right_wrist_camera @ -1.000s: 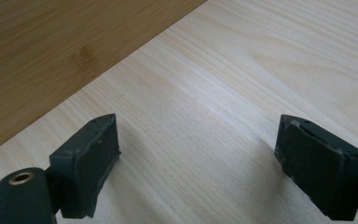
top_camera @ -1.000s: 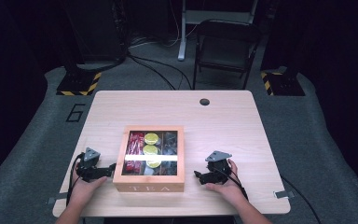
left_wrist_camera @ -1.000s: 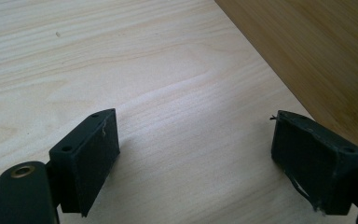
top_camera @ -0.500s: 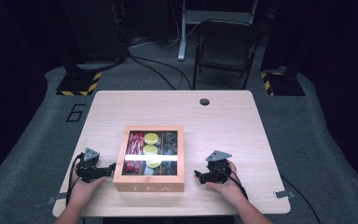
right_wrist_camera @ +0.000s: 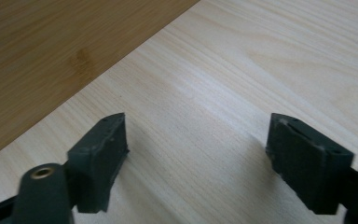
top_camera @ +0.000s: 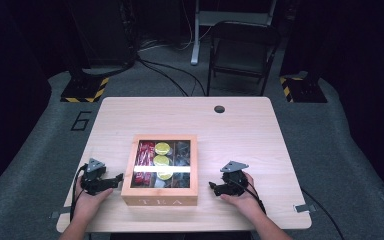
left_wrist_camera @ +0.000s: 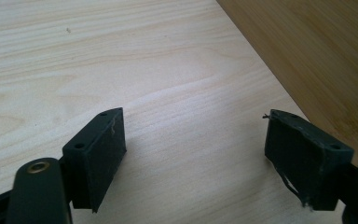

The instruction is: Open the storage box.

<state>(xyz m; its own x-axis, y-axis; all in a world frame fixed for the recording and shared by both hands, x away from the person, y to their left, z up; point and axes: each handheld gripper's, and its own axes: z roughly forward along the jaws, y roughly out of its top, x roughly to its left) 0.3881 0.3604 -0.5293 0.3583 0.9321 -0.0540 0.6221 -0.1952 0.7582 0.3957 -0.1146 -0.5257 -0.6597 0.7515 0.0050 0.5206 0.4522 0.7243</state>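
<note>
A wooden tea box (top_camera: 160, 200) marked TEA stands near the table's front edge, its clear lid closed over red packets, yellow-green rounds and dark packets. My left gripper (top_camera: 114, 179) rests on the table just left of the box, open, its jaws pointing at the box's side wall (left_wrist_camera: 317, 51). My right gripper (top_camera: 214, 188) lies to the right of the box, open too, a short gap from the box's side wall (right_wrist_camera: 51, 51). Nothing sits between either pair of jaws, just bare tabletop.
The light wooden table (top_camera: 240, 135) has a round cable hole (top_camera: 219, 109) near its far edge. A folding chair (top_camera: 242, 47) stands behind the table. Cables trail from both grippers over the front edge.
</note>
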